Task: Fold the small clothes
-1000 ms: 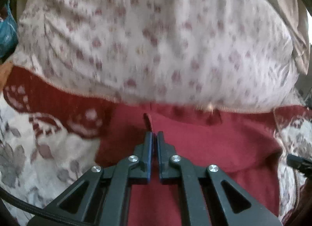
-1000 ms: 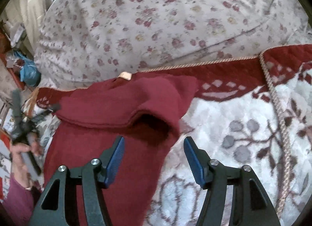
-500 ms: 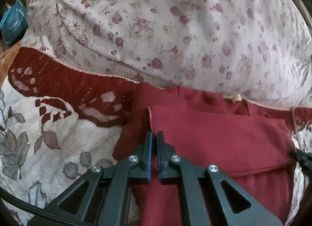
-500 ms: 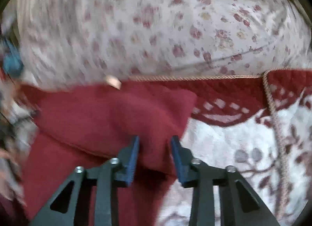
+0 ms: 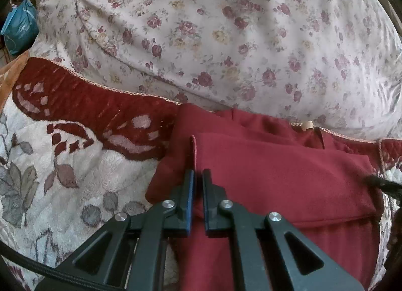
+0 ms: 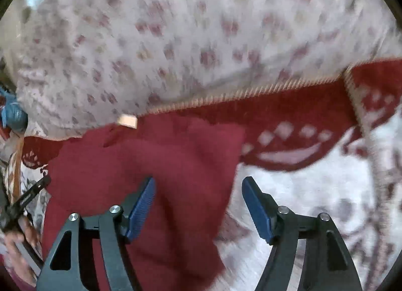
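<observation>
A: Where is the garment?

B: The dark red garment (image 5: 276, 178) lies on the patterned blanket (image 5: 50, 190), its top edge up against the floral bedding (image 5: 226, 40). A flap of it is folded across, leaving a doubled layer with a straight hem along the lower side. A small tan label (image 5: 307, 125) shows at its top edge.

A: And the left gripper?

B: The left gripper (image 5: 196, 178) has its jaws drawn narrow, close together over the left edge of the folded layer. A strip of red cloth shows in the gap, but I cannot tell whether they pinch it.

A: The right one?

B: The right gripper (image 6: 198, 185) has its jaws spread wide, holding nothing. One blue pad (image 6: 140, 205) sits over the red cloth, the other over the pale blanket beside the garment's right edge. That view is blurred.

A: Anything else?

B: A blue bag (image 5: 18, 30) at the far left past the bedding, and in the right wrist view the person's hand (image 6: 17, 245) at the lower left
</observation>
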A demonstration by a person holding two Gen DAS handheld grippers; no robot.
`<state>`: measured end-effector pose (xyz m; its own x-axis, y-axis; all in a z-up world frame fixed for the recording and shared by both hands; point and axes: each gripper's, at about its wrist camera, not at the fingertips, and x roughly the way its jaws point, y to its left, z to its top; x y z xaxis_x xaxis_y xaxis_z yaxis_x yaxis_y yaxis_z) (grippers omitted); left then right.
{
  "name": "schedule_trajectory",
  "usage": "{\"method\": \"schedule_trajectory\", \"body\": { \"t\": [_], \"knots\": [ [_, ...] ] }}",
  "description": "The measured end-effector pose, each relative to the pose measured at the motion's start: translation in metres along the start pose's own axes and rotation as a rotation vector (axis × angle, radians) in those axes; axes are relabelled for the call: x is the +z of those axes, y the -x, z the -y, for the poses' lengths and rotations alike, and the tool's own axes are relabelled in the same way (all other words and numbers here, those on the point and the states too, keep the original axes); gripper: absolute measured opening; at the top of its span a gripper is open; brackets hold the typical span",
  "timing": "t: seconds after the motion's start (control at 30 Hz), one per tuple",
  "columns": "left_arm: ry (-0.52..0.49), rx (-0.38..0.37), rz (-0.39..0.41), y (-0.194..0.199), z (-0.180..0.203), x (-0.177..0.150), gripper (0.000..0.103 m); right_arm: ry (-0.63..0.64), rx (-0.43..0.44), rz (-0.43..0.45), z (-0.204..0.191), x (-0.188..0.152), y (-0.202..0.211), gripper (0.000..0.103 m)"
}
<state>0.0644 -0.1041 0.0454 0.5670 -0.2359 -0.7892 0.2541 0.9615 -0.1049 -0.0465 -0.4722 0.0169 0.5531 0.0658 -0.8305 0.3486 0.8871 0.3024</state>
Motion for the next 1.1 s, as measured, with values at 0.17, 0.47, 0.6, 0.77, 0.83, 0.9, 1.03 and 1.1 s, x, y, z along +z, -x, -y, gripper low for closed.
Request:
{"method": "schedule_trajectory", "body": {
  "t": [0.17, 0.47, 0.6, 0.77, 0.83, 0.9, 1.03, 1.1],
  "knots": [
    [-0.003, -0.027, 0.003, 0.002, 0.002, -0.001, 0.039, 0.125, -0.072, 0.080, -0.018, -0.006, 0.006, 0.020],
    [-0.065, 0.051, -0.022, -0.010, 0.011, -0.008, 0.047, 0.043, -0.106, 0.079, 0.007, -0.010, 0.005, 0.038],
    [-0.054, 0.045, -0.022, -0.010, 0.009, -0.008, 0.047, 0.055, -0.104, 0.137, 0.001, -0.019, 0.041, 0.051],
    [-0.052, 0.048, -0.020, -0.010, 0.010, -0.008, 0.047, 0.259, -0.176, 0.052, -0.028, -0.045, 0.031, 0.032],
    [-0.031, 0.030, -0.019, -0.008, 0.007, -0.008, 0.047, 0.301, -0.207, 0.041, -0.029, -0.061, 0.026, 0.032],
    [-0.005, 0.013, -0.009, -0.003, 0.003, -0.006, 0.048, 0.295, -0.206, 0.044, -0.029, -0.063, 0.033, 0.033],
    [0.015, 0.003, 0.015, 0.003, 0.000, -0.004, 0.049, 0.181, -0.109, 0.082, -0.019, -0.047, 0.054, 0.034],
    [0.019, 0.001, 0.017, 0.004, 0.000, -0.004, 0.049, 0.178, -0.118, 0.109, -0.024, -0.037, 0.053, 0.038]
  ]
}}
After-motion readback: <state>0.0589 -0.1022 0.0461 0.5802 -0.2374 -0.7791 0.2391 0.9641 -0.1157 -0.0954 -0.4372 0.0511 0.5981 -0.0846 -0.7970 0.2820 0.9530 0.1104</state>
